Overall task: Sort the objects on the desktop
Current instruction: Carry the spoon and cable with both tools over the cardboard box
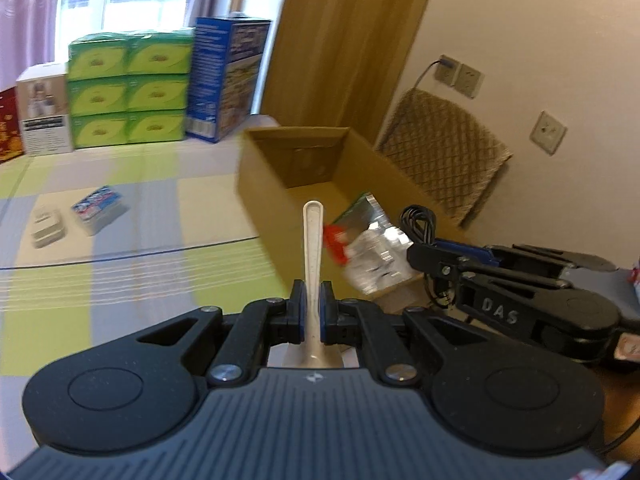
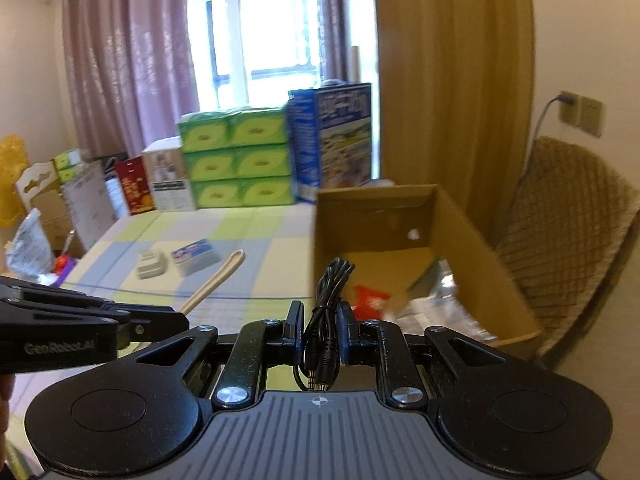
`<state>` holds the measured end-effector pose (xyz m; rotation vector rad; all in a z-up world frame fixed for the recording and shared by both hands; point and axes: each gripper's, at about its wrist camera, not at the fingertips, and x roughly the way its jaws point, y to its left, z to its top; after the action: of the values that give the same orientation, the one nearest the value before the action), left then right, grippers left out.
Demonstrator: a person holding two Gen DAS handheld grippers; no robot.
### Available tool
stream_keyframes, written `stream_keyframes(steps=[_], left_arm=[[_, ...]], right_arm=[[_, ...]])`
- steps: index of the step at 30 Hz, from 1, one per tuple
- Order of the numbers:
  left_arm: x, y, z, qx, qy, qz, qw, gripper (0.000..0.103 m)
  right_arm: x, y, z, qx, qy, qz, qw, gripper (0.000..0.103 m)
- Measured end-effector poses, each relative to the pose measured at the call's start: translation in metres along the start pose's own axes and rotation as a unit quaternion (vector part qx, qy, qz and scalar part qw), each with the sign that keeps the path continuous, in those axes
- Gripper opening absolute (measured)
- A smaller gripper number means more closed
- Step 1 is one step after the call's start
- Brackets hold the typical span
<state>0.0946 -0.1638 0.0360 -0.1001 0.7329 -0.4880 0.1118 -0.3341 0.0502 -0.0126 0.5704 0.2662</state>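
Note:
My left gripper point(image 1: 313, 304) is shut on a pale plastic spoon point(image 1: 313, 248) whose handle points forward toward an open cardboard box point(image 1: 264, 188). The spoon's handle point(image 2: 218, 280) also shows in the right wrist view, sticking out of the left gripper. My right gripper point(image 2: 319, 326) is shut on a coiled black audio cable point(image 2: 330, 292), held in front of the same box point(image 2: 480, 240). The cable point(image 1: 418, 220) and right gripper point(image 1: 432, 258) appear at the right in the left wrist view. Inside the box lie a red packet point(image 2: 370, 298) and silvery wrappers point(image 2: 444, 300).
On the checked tablecloth point(image 1: 120, 272) lie a small white item point(image 1: 48, 224) and a blue-topped pack point(image 1: 100, 208). Green tissue packs point(image 1: 128, 92), a blue carton point(image 1: 228, 80) and other boxes line the far edge. A woven chair point(image 2: 572, 236) stands right of the box.

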Motion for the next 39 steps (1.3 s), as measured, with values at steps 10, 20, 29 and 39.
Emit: stream_keyframes(steps=[10,20,29,39], left_arm=[[0.049,-0.044,0.026,-0.007,0.012,-0.031,0.9994,0.003],[0.089,-0.051,0.043,-0.023,0.02,-0.033,0.999,0.003],[0.117,-0.045,0.066,-0.04,0.013,-0.029,0.9987,0.003],[0.15,-0.03,0.088,-0.064,0.015,-0.024,0.9976,0.027]], right_arm=[[0.008,-0.061,0.012,-0.012,0.011,-0.037,0.999,0.014],[0.032,-0.095,0.021,-0.014,0.026,-0.039,0.999,0.014],[0.06,-0.108,0.033,-0.024,0.038,-0.033,0.998,0.014],[0.095,-0.117,0.046,-0.029,0.055,-0.031,0.998,0.014]])
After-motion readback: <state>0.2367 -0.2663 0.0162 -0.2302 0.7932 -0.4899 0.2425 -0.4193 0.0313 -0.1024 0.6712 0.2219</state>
